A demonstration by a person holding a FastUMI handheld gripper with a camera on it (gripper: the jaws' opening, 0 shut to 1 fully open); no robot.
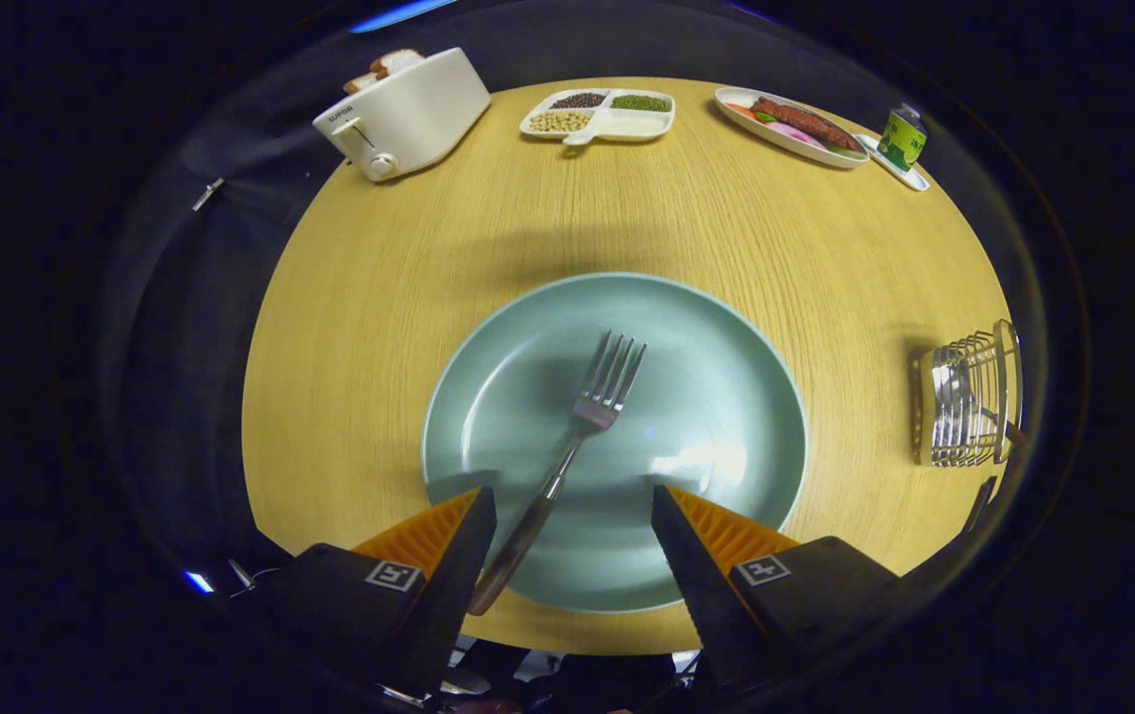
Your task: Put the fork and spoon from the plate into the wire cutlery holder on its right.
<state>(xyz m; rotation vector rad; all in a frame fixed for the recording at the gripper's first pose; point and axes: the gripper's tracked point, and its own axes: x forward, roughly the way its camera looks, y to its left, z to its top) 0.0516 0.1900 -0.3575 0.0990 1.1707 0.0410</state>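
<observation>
The tool [572, 516] is hovering spread over the plate [726, 347], the fork [577, 436] lying between its fingers, seemingly lining up a handle pinch before carrying rightward to the wire cutlery holder [968, 402] at the surface's right edge.

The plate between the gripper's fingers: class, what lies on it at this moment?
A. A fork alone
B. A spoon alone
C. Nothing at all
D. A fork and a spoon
A: the plate carries a single fork, tines pointing away, its handle running back beside one finger of the open gripper; no spoon lies on it.
</observation>
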